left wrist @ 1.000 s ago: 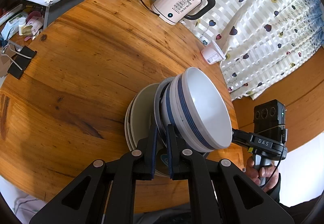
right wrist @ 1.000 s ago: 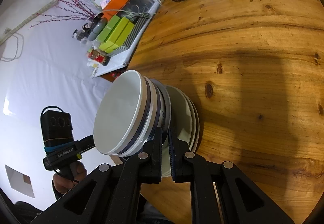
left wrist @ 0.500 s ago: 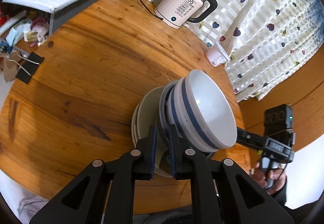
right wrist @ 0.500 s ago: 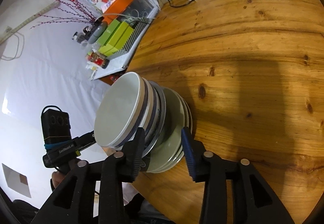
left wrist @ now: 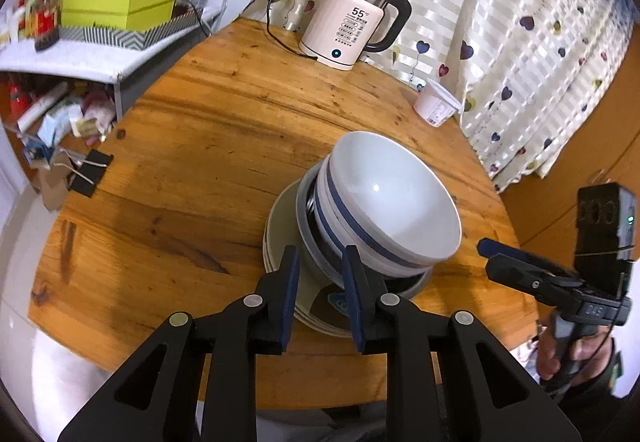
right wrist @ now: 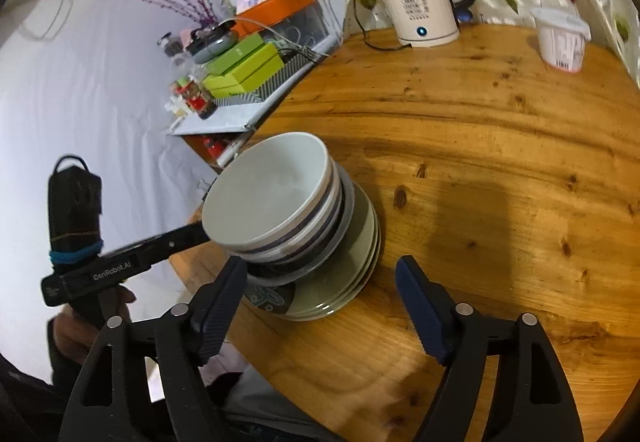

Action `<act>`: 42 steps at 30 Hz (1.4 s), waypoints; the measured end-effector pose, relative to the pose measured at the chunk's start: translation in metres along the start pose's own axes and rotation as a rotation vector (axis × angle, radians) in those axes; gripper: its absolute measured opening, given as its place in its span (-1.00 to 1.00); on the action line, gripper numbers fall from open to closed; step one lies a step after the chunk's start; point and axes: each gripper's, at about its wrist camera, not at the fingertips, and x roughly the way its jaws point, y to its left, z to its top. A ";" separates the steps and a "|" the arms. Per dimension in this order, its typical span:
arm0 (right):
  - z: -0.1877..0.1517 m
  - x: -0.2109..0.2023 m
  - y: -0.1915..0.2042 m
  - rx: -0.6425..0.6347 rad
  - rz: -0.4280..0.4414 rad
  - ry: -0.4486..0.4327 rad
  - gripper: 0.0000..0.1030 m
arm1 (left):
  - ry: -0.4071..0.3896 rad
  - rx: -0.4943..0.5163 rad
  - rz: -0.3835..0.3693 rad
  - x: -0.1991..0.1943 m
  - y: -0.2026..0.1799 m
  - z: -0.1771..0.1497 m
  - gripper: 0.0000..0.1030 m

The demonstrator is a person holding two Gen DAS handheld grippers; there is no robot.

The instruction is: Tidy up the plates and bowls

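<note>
A stack of pale green plates (left wrist: pixel 280 230) rests on the round wooden table (left wrist: pixel 192 146), near its front edge. Nested white bowls with blue bands (left wrist: pixel 392 202) sit on top. In the left wrist view my left gripper (left wrist: pixel 319 282) straddles the near rim of the plates, its jaws opening and the pads clear of the rim. From the other side, my right gripper (right wrist: pixel 320 298) has its jaws opening wide around the plates (right wrist: pixel 356 266) without touching them. The bowls (right wrist: pixel 276 194) stand just beyond its left finger.
A white electric kettle (left wrist: pixel 352 30) with its cord stands at the table's far edge, and a white tub (left wrist: pixel 436 106) sits beside the heart-print curtain. A black binder clip (left wrist: pixel 86 172) lies at the left edge. A cluttered shelf with green boxes (left wrist: pixel 120 2) stands beyond the table.
Both grippers were shut on the rim of the plate stack and have let go. They opened, the right one much wider, and drew back and up. The stack stays on the table.
</note>
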 end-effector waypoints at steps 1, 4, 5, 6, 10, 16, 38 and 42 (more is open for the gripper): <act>0.000 0.000 0.002 -0.007 -0.005 0.001 0.53 | -0.002 0.005 0.008 0.000 -0.002 -0.001 -0.55; -0.004 0.001 0.007 -0.026 -0.019 0.004 0.57 | -0.005 0.019 0.039 -0.001 -0.005 -0.005 -0.31; -0.006 0.001 0.009 -0.031 -0.026 0.008 0.61 | -0.005 0.021 0.045 -0.001 -0.006 -0.007 -0.12; -0.007 0.002 0.010 -0.035 -0.028 0.010 0.62 | -0.005 0.026 0.052 -0.001 -0.007 -0.008 -0.06; -0.012 0.004 0.016 -0.050 -0.039 0.020 0.62 | -0.008 0.046 0.076 -0.001 -0.012 -0.012 -0.04; -0.016 0.003 0.023 -0.082 -0.070 0.005 0.62 | -0.013 0.076 0.115 -0.001 -0.019 -0.018 -0.03; -0.023 0.012 0.041 -0.171 -0.134 0.009 0.63 | -0.009 0.122 0.268 0.009 -0.031 -0.034 -0.03; -0.023 0.016 0.040 -0.176 -0.139 0.015 0.63 | -0.006 0.112 0.274 0.012 -0.031 -0.036 -0.03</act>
